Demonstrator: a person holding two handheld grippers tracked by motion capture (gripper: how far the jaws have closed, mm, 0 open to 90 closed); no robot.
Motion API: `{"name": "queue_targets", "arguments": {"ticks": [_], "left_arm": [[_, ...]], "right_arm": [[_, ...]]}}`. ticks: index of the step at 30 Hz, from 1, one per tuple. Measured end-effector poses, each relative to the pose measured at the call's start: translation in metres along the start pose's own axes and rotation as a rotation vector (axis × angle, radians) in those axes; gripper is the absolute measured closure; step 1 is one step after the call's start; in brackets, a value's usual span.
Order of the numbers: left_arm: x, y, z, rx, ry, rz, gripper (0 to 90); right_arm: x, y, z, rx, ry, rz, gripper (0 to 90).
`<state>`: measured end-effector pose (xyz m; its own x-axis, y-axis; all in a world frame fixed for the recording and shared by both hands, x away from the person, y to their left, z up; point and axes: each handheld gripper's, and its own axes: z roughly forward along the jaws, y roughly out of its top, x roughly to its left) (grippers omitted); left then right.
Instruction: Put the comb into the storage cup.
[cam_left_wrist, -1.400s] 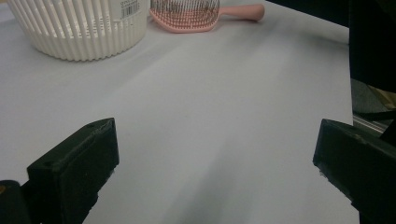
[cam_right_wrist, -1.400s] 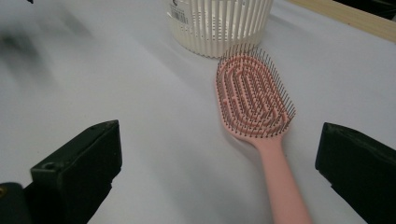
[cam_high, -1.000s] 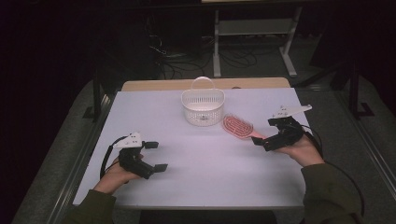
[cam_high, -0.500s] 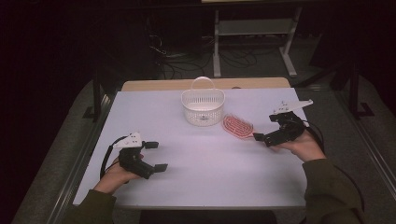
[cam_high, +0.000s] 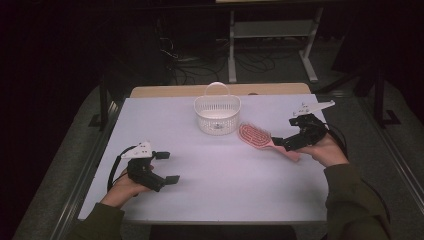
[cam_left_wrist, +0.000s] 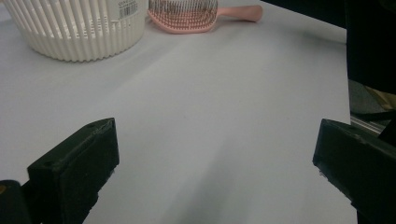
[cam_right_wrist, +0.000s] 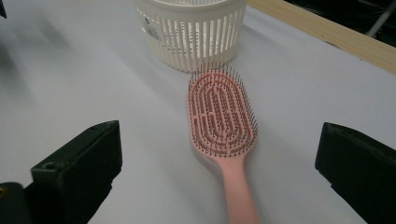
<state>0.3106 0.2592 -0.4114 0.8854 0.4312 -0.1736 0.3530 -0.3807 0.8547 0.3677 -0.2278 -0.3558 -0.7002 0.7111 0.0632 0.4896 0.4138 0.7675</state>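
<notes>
The pink plastic oval hairbrush (cam_right_wrist: 222, 122) lies bristles up on the white table (cam_high: 225, 185), just beside the white slotted plastic basket (cam_high: 217, 113). Its handle runs back between the wide-spread jaws of the right gripper (cam_high: 281, 142), untouched by either. The brush head has looped ribs set with dark pins. The left gripper (cam_high: 166, 167), jaws also spread, rests well apart from the basket.

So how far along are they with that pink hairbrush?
Nothing looks done yet: the hairbrush lies bristles up on the table beside the white basket. In hand: the right tongs are open, lined up over its handle. Left, probably: gripping and moving it. The left tongs wait open.
</notes>
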Motion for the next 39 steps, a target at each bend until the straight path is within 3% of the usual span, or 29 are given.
{"name": "queue_targets", "arguments": {"ticks": [30,39], "left_arm": [[0.000,0.000,0.000,0.000,-0.001,-0.001,0.0],[0.000,0.000,0.000,0.001,-0.001,-0.001,0.0]], "right_arm": [[-0.029,0.020,0.002,-0.007,-0.014,0.040,0.2],[-0.036,0.022,0.006,-0.009,0.001,0.039,0.7]]}}
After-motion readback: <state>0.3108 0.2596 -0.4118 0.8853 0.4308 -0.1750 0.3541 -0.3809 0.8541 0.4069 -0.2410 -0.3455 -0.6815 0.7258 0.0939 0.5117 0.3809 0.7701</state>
